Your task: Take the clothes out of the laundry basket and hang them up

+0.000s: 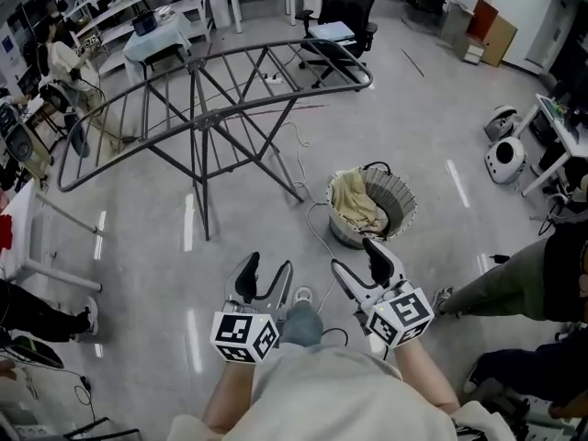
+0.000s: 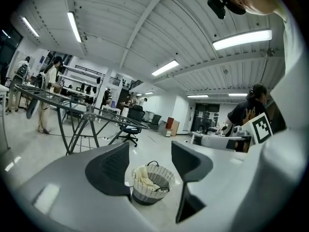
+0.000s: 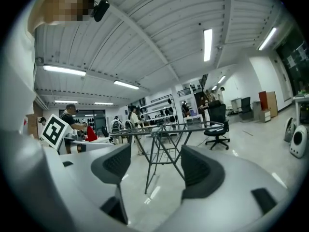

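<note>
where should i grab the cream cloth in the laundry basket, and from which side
Probably pinch the bunched top fold of the cream cloth, coming down from above. It heaps over the rim of the laundry basket on the side nearest the drying rack, so that ridge stands free.

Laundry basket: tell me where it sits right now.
In the head view the laundry basket stands on the floor right of centre, just ahead of the right gripper and to the right of the drying rack.
</note>
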Demonstrator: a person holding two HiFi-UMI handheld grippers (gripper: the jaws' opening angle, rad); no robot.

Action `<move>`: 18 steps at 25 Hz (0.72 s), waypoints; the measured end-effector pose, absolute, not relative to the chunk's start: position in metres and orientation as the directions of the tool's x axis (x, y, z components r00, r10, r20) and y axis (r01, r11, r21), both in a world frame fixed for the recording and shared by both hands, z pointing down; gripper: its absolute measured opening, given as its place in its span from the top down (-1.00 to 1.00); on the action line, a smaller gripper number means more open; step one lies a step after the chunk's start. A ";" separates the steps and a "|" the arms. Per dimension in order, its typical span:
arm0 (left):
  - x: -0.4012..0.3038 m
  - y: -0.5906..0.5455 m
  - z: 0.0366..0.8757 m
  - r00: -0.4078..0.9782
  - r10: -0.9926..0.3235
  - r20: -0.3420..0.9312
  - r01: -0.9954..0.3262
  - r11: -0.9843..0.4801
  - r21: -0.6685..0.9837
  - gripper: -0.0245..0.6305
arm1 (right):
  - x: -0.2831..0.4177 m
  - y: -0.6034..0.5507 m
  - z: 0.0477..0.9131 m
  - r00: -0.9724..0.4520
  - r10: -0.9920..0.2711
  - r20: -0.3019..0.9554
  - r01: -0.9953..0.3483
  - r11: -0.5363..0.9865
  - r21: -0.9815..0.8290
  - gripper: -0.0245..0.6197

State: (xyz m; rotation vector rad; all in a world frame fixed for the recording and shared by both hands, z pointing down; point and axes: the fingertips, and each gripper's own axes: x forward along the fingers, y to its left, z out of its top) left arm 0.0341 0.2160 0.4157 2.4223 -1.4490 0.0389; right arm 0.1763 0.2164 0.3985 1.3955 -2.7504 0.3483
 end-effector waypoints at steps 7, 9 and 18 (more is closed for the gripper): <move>0.055 0.123 0.406 0.585 -0.791 0.178 -0.803 -0.535 0.261 0.05 | 0.195 0.135 0.384 -0.509 -0.850 0.140 -0.857 0.484 -0.177 -0.08; 0.064 0.097 0.406 0.611 -0.770 0.183 -0.787 -0.564 0.252 0.04 | 0.202 0.114 0.383 -0.484 -0.864 0.138 -0.870 0.457 -0.187 -0.10; 0.110 0.003 0.418 0.732 -0.653 0.194 -0.681 -0.694 0.234 -0.01 | 0.238 0.043 0.390 -0.364 -0.924 0.118 -0.919 0.335 -0.210 -0.11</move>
